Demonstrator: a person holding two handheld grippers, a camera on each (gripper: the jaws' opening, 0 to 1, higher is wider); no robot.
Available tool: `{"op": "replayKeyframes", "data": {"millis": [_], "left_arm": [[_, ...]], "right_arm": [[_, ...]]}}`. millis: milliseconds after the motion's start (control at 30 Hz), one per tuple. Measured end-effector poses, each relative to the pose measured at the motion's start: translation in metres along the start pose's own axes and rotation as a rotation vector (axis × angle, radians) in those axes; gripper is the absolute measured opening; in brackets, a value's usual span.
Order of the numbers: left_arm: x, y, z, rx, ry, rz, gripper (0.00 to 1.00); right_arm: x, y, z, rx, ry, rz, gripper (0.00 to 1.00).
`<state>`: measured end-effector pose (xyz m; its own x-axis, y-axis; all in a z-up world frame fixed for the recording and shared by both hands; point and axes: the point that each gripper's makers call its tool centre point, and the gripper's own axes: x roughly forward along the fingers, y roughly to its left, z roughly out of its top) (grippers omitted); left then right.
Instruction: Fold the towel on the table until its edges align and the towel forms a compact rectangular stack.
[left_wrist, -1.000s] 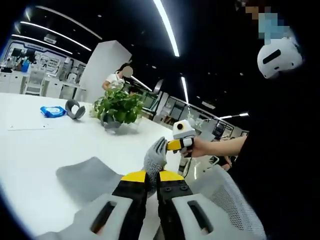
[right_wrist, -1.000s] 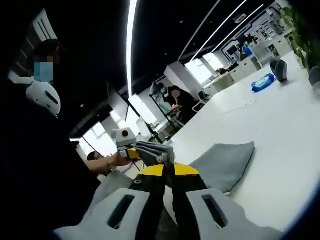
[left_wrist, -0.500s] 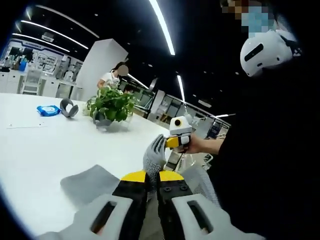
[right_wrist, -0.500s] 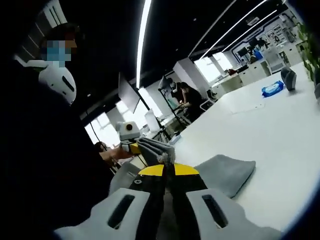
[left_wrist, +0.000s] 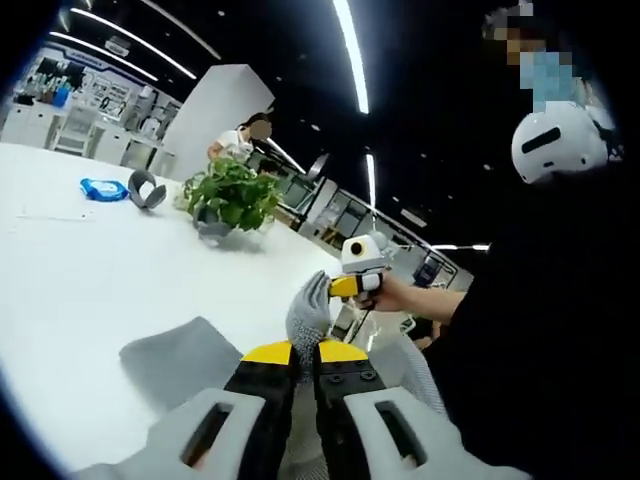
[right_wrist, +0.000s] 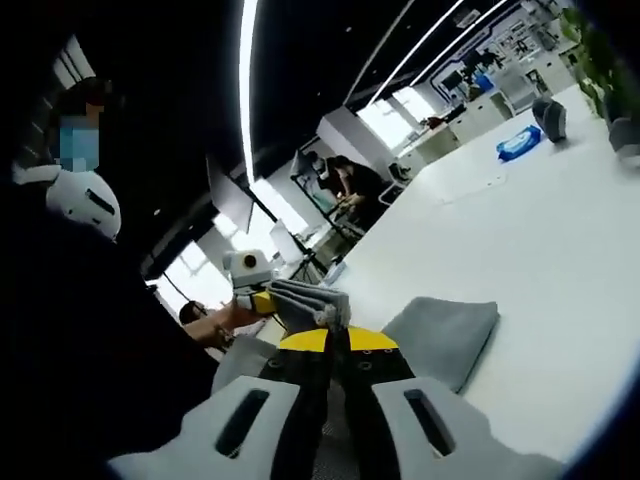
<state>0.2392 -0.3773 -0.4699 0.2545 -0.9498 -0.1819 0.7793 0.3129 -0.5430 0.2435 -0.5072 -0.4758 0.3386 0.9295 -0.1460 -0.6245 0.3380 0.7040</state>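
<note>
Grey towel (left_wrist: 185, 355) pinched by each closed hand-held gripper (left_wrist: 305, 345) (right_wrist: 335, 335); potted plant (left_wrist: 235, 200) stands behind.

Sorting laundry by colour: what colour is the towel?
Plain grey; the towel shows best in the right gripper view, lying on the white table.

1. Large open-plan office or lab hall: dark ceiling crossed by long light strips (left_wrist: 350, 55).
2. Wide white counter (left_wrist: 90, 270) carrying a potted plant (left_wrist: 232, 200), a blue packet (left_wrist: 101, 188) and a grey headset-like item (left_wrist: 146, 188).
3. Seated person (right_wrist: 352, 185) working at a far desk.
4. White cabinets and equipment (right_wrist: 500, 85) along the bright far wall.
</note>
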Motion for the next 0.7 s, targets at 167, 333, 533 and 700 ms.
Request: {"op": "replayKeyframes", "data": {"millis": [167, 333, 533, 700], "left_arm": [[0.003, 0.026, -0.006, -0.072, 0.012, 0.025, 0.06], [0.005, 0.047, -0.01, -0.122, 0.022, 0.069, 0.06], [0.009, 0.07, -0.012, -0.189, 0.017, 0.089, 0.06], [0.015, 0.087, -0.015, -0.206, 0.031, 0.113, 0.06]], "right_arm": [[0.01, -0.022, 0.001, 0.098, 0.027, -0.029, 0.01], [0.019, -0.038, 0.001, 0.157, 0.059, -0.031, 0.01], [0.027, -0.057, 0.001, 0.21, 0.084, -0.041, 0.01], [0.032, -0.074, 0.0, 0.241, 0.103, -0.056, 0.01]]}}
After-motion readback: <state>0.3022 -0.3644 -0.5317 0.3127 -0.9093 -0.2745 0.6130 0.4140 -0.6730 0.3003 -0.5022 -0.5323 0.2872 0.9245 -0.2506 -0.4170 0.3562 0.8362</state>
